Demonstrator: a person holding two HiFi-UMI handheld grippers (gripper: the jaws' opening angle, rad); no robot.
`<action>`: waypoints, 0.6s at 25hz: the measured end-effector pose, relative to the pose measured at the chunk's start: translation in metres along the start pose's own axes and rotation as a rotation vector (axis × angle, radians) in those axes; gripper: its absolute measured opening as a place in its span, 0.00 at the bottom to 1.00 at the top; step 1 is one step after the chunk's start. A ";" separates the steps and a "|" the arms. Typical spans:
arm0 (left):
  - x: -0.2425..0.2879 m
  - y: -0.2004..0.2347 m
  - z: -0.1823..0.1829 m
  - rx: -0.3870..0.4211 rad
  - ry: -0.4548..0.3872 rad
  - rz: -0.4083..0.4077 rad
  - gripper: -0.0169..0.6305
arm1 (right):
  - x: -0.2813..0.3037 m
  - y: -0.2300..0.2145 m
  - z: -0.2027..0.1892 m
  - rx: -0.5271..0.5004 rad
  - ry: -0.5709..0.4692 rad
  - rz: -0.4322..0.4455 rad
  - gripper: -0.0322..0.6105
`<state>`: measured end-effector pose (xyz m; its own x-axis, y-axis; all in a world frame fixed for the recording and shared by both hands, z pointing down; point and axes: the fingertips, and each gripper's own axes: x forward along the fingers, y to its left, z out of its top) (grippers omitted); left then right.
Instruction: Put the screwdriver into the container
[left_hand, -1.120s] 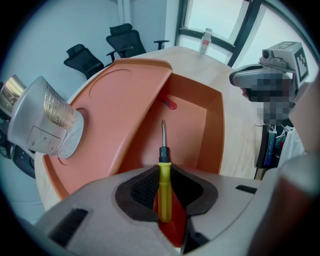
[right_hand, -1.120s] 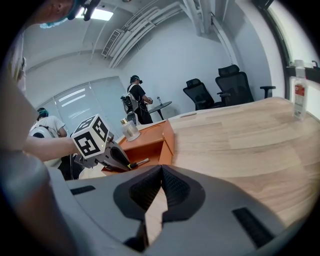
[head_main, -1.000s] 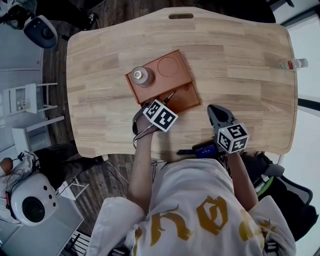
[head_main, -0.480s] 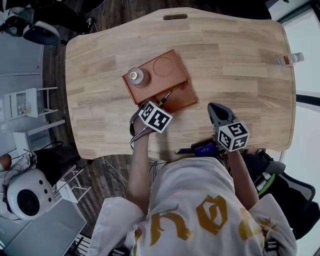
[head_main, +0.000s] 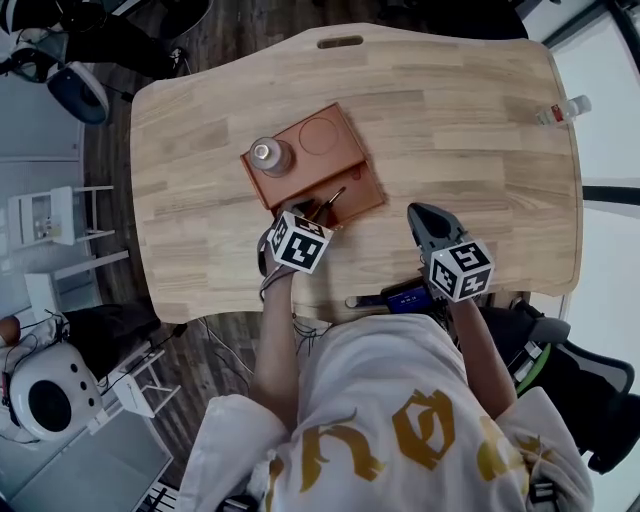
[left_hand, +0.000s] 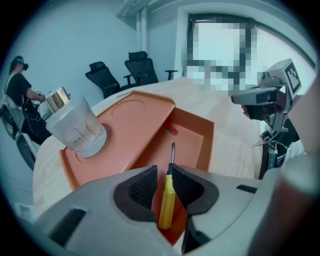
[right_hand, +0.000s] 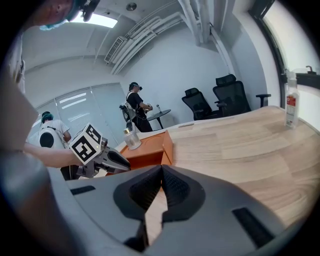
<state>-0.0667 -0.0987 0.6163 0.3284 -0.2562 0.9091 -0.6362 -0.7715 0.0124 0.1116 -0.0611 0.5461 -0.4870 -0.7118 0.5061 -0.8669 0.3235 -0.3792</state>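
1. Screwdriver (left_hand: 168, 195): small, light and stiff. Its yellow plastic handle looks smooth and could slip, so mid-handle seems the surest hold.
2. Left gripper (left_hand: 165, 175) pinches that handle. The shaft points ahead of the jaws, down over the deep compartment of the orange tray (left_hand: 209, 142), and the forearm reaches forward.
3. Right gripper (right_hand: 161, 186), jaws together on nothing, hovers over the table (right_hand: 240, 150), with the tray ahead to its left.

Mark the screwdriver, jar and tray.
screwdriver (left_hand: 167, 199): left gripper view, on its yellow handle.
jar (left_hand: 75, 127): left gripper view, on its clear body below the metal lid.
tray (left_hand: 141, 124): left gripper view, on the bare raised deck beside the deep compartment.
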 end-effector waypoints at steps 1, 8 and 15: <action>-0.003 0.001 0.002 -0.017 -0.025 0.006 0.16 | -0.003 0.003 0.002 -0.009 -0.006 0.001 0.07; -0.032 0.006 0.006 -0.104 -0.174 0.059 0.14 | -0.017 0.011 0.014 -0.047 -0.043 -0.021 0.07; -0.072 0.011 0.006 -0.261 -0.346 0.084 0.05 | -0.019 0.043 0.038 -0.043 -0.116 0.020 0.07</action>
<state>-0.0929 -0.0924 0.5489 0.4541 -0.5259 0.7192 -0.8112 -0.5778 0.0898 0.0878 -0.0571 0.4911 -0.4912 -0.7711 0.4050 -0.8620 0.3635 -0.3533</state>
